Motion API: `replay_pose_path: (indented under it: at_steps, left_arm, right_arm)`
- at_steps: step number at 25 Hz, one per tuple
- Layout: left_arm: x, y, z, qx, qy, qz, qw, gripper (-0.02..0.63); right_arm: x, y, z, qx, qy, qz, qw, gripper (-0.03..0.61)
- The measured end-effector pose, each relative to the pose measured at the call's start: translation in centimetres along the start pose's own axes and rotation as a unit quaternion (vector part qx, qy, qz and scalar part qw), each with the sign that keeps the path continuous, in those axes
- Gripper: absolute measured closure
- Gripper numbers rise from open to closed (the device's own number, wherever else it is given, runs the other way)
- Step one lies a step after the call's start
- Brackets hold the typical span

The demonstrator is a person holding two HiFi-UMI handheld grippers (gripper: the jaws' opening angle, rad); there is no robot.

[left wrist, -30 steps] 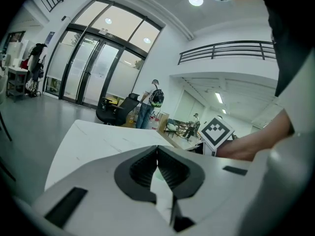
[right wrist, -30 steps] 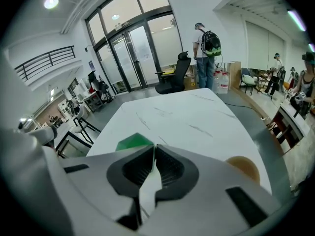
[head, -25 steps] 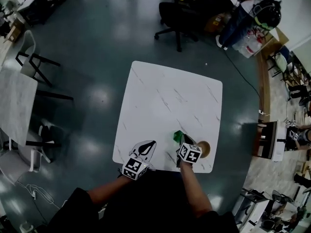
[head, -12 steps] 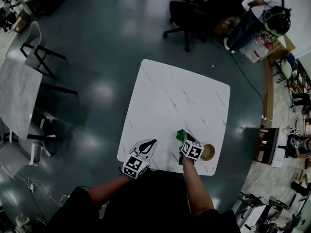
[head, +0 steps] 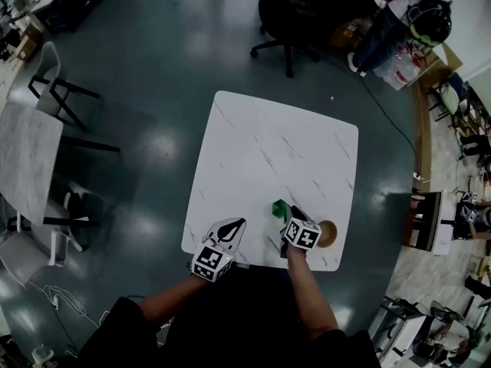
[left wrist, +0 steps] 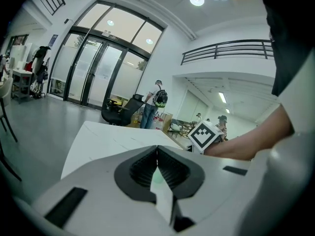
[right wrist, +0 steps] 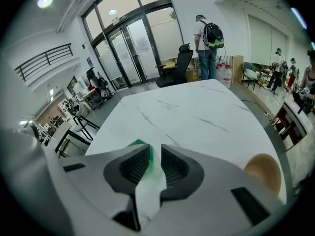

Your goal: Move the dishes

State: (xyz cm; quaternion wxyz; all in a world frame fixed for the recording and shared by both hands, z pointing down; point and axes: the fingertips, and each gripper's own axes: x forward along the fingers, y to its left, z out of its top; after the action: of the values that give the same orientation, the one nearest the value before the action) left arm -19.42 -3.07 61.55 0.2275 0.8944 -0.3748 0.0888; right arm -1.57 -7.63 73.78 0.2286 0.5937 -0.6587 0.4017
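Observation:
A small green dish [head: 278, 208] sits near the front right of the white marble table [head: 268, 152]. My right gripper [head: 289, 215] is shut on its rim; in the right gripper view the green dish [right wrist: 138, 143] shows between and left of the nearly closed jaws of that gripper [right wrist: 155, 149]. A brown bowl [head: 326, 233] stands on the table just right of this gripper, the same brown bowl [right wrist: 263, 171] at lower right in that view. My left gripper [head: 237, 225] hovers at the table's front edge, shut and holding nothing [left wrist: 157, 149].
A black office chair [head: 285, 18] and a standing person with a backpack [head: 410, 14] are beyond the table's far side. Another marble table [head: 23, 167] with chairs stands to the left. A dark low cabinet [head: 422, 221] stands close to the right edge.
The right gripper has shifted the green dish slightly left, away from the brown bowl. The left gripper has stayed at the front edge.

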Motion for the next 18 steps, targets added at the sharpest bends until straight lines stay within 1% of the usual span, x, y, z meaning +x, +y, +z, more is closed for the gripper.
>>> replay_pose_path:
  at_steps: [2,6,10,13,15,18]
  left_arm:
    - [0.1,-0.4,0.0,0.004,0.002,0.000,1.0000,0.597]
    - [1.0,-2.1,0.0,0.005,0.002,-0.002,1.0000,0.596]
    - [2.5,-4.4,0.2,0.006,0.004,-0.005,1.0000,0.597]
    - [4.5,-6.8,0.2,0.002,0.004,-0.015,0.9999,0.597]
    - [5.7,-8.6,0.5,0.009,0.003,-0.027,0.9996,0.597]
    - [7.3,-10.6,0.2,0.017,0.011,-0.031,0.9993,0.597]
  right_arm:
    - [-0.9,0.0,0.2,0.003,-0.005,0.012,1.000,0.492]
    - [-3.3,-0.4,0.4,-0.007,-0.017,0.025,1.000,0.495]
    - [-6.0,-0.3,1.2,-0.006,-0.041,0.042,0.998,0.524]
    - [-7.7,-1.8,2.1,-0.007,-0.055,0.055,0.997,0.544]
    - [-8.8,-2.9,2.4,-0.005,-0.060,0.063,0.996,0.555]
    - [-10.3,-5.0,2.4,-0.003,-0.065,0.064,0.996,0.557]
